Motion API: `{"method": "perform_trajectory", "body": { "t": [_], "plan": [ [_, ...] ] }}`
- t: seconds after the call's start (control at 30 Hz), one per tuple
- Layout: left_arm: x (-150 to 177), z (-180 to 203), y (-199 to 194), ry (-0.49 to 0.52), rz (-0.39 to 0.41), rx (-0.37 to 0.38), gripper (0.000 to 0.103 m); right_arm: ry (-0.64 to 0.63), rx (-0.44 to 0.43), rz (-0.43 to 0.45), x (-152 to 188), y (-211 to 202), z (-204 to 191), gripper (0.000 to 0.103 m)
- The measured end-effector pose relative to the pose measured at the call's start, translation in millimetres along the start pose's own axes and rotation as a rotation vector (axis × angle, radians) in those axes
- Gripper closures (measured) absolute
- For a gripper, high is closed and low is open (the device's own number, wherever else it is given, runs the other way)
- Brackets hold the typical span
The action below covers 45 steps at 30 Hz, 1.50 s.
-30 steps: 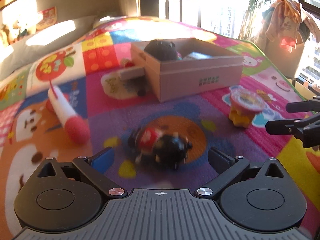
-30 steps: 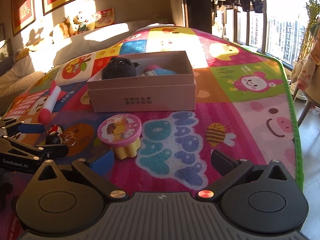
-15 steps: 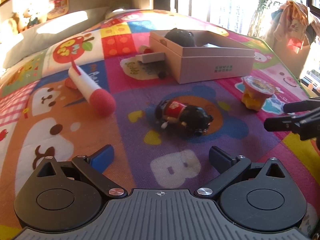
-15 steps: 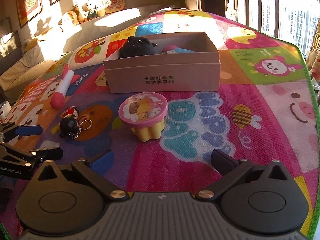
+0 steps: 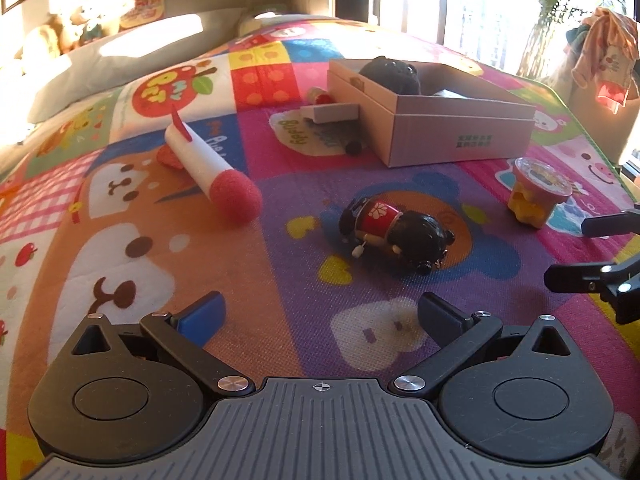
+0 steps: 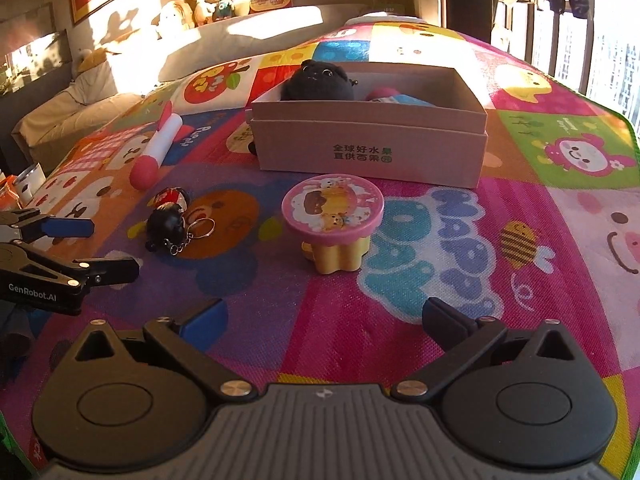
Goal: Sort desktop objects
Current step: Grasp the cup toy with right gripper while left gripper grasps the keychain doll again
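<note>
A black-and-red doll keychain (image 5: 394, 232) lies on the colourful play mat, just ahead of my open, empty left gripper (image 5: 320, 312); it also shows in the right wrist view (image 6: 168, 220). A pink-lidded yellow pudding cup (image 6: 334, 222) stands ahead of my open, empty right gripper (image 6: 324, 316), and shows in the left wrist view (image 5: 538, 192). A cardboard box (image 6: 372, 148) behind it holds a black plush toy (image 6: 318, 82) and a blue item. A white foam rocket with a red tip (image 5: 208, 168) lies to the left.
A small white block (image 5: 332, 112) and a small red-capped thing (image 5: 320, 97) lie left of the box (image 5: 460, 128). The mat's green edge (image 6: 634, 136) runs on the right. Pillows and plush toys (image 6: 200, 8) line the back wall.
Both grippers have pulled back from the objects. The keychain and the cup now sit farther ahead and the view is wider. Both stay open.
</note>
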<state>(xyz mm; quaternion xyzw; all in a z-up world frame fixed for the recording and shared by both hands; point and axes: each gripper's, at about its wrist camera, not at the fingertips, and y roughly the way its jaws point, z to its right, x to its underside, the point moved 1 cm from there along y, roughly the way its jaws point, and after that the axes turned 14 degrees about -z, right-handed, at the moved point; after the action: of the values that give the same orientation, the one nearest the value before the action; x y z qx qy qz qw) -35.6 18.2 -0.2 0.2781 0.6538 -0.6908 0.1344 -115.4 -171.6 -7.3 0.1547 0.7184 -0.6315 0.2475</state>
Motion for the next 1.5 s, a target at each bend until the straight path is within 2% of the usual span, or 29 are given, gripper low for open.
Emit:
{"method": "perform_trajectory", "body": {
  "t": [0.17,0.43,0.5,0.67,0.8,0.87,0.9,1.0,1.13,1.2,1.3,1.37,1.4,1.47,1.5],
  "plan": [
    [2.7,-2.7,-0.7,-0.011,-0.004,-0.009,0.000,-0.035,0.053,-0.010,0.8,3.9,-14.0,0.000],
    [2.6,-0.5,-5.3,-0.028,0.003,-0.016,0.000,-0.014,0.038,0.009,2.1,0.2,-10.4,0.000],
    [4.4,3.9,-12.7,-0.016,0.030,0.003,0.000,-0.005,0.056,0.043,4.1,-6.3,-8.0,0.000],
    [2.8,17.8,-20.7,0.040,0.080,0.017,0.000,-0.148,0.164,0.171,-1.1,-22.8,-19.8,0.000],
    [-8.0,27.3,-15.8,0.070,0.088,0.020,0.000,-0.193,0.182,0.156,-23.8,-8.5,-27.1,0.015],
    [-14.0,30.3,-15.2,0.095,0.099,0.026,0.000,-0.193,0.182,0.128,-34.5,3.0,-26.8,0.028],
    [-18.0,31.6,-14.1,0.109,0.101,0.034,0.000,-0.192,0.168,0.097,-38.7,7.9,-25.1,0.047],
    [-28.3,32.8,-6.8,0.132,0.096,0.069,0.000,-0.164,0.135,0.067,-43.0,8.7,-17.9,0.048],
    [-41.8,34.0,14.9,0.164,0.068,0.082,0.000,-0.158,0.135,0.061,-34.9,-1.4,-11.5,0.048],
    [-46.4,33.2,23.4,0.155,0.039,0.113,0.000,-0.146,0.132,0.054,-29.9,-7.2,-6.8,0.048],
    [-44.5,39.8,22.9,0.159,0.015,0.179,0.000,-0.137,0.141,0.056,-23.4,-16.6,-1.1,0.048],
    [-39.1,48.3,18.1,0.188,0.025,0.181,0.001,-0.126,0.140,0.063,-20.7,-23.8,3.4,0.048],
    [-36.4,52.1,15.3,0.198,0.030,0.181,0.003,-0.120,0.138,0.064,-20.3,-26.5,5.4,0.048],
    [-33.6,56.7,12.0,0.205,0.030,0.185,0.024,-0.105,0.131,0.065,-20.9,-30.8,9.8,0.048],
    [-33.8,58.4,12.1,0.199,0.027,0.184,0.023,-0.098,0.128,0.064,-21.3,-32.0,11.4,0.048]
  ]
}}
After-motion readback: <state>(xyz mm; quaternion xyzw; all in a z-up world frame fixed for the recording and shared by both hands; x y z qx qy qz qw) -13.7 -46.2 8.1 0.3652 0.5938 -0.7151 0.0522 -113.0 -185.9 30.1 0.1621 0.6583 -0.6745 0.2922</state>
